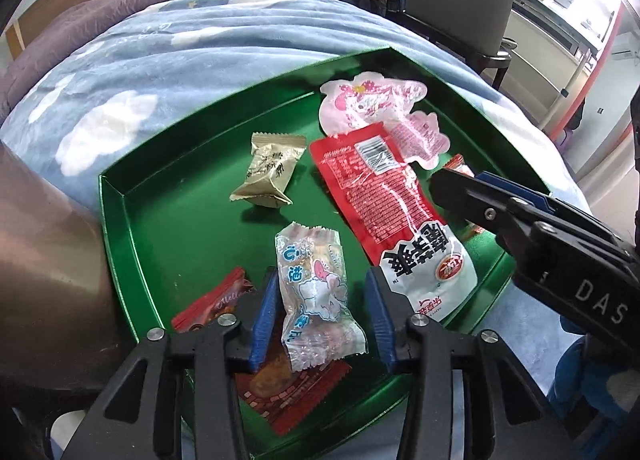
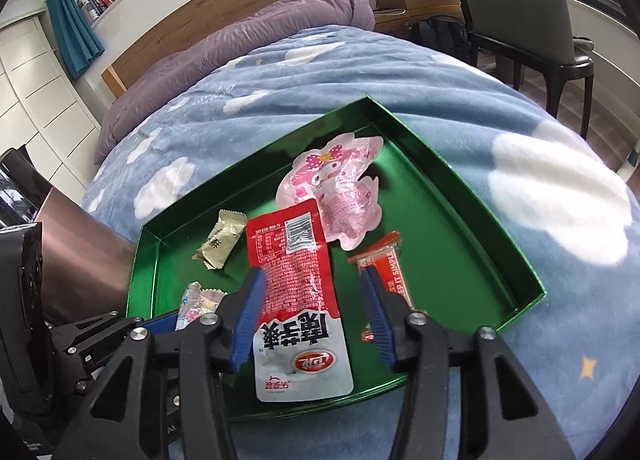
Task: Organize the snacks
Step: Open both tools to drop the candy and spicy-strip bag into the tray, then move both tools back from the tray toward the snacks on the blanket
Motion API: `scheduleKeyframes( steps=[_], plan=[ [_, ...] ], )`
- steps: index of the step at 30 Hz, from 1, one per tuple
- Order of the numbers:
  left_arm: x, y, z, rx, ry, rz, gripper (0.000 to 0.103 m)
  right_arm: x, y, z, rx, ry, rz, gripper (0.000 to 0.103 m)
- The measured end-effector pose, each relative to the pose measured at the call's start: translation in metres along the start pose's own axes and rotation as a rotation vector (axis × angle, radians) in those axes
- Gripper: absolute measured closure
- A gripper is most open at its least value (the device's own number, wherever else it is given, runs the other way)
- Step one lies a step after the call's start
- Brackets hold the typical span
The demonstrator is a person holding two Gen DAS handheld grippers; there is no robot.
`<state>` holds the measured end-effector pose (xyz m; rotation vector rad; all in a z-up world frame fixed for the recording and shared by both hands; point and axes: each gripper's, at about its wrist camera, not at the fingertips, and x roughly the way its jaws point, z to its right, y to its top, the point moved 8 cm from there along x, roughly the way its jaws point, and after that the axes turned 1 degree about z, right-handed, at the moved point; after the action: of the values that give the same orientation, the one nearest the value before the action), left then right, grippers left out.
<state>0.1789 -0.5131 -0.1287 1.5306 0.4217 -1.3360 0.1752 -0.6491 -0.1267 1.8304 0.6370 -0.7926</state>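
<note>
Left wrist view. A green tray (image 1: 160, 220) sits on a blue cloud-print blanket (image 1: 180, 60) and fills mid-frame. The left gripper (image 1: 326, 314), at bottom centre, has its fingers apart; a clear candy wrapper (image 1: 316, 292) lies between the blue pads (image 1: 264, 316), and contact with either pad cannot be told. Beneath the wrapper's lower end lies a red-brown packet (image 1: 288, 392). A small red packet (image 1: 212, 304) lies at lower left, partly behind the left finger. A gold candy (image 1: 266, 172) rests at the tray's centre, apart from the rest. A long red pouch (image 1: 392, 200) runs from centre down to lower right, its upper end overlapping a pink cartoon bag (image 1: 372, 104). The right gripper (image 1: 452, 184) enters from the right edge.

Right wrist view. The right gripper (image 2: 312, 320), at bottom centre, has its fingers spread on either side of the red pouch (image 2: 296, 284); a grip is not shown. An orange bar (image 2: 384, 260) lies by the right finger. The pink bag (image 2: 336, 184) is above, the gold candy (image 2: 220, 240) at left, and the clear wrapper (image 2: 196, 300) at lower left. The tray (image 2: 460, 220) lies on the blanket (image 2: 520, 120).
</note>
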Motion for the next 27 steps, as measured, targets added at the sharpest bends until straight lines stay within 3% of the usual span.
scheduleKeyframes(
  steps=[6, 9, 20, 27],
  plan=[
    [-0.021, 0.007, 0.0, 0.007, 0.018, 0.031, 0.06, -0.028, 0.006, 0.0, 0.012, -0.022, 0.039, 0.008],
    [-0.037, 0.011, 0.002, 0.01, 0.024, 0.052, 0.055, -0.046, 0.011, -0.003, 0.011, -0.039, 0.062, 0.0],
    [-0.116, 0.022, 0.008, 0.024, 0.025, 0.156, 0.051, -0.128, 0.024, -0.021, -0.01, -0.1, 0.168, 0.0],
    [-0.174, 0.011, 0.009, 0.036, 0.028, 0.228, 0.051, -0.182, 0.02, -0.038, -0.021, -0.126, 0.23, 0.0]
  ],
)
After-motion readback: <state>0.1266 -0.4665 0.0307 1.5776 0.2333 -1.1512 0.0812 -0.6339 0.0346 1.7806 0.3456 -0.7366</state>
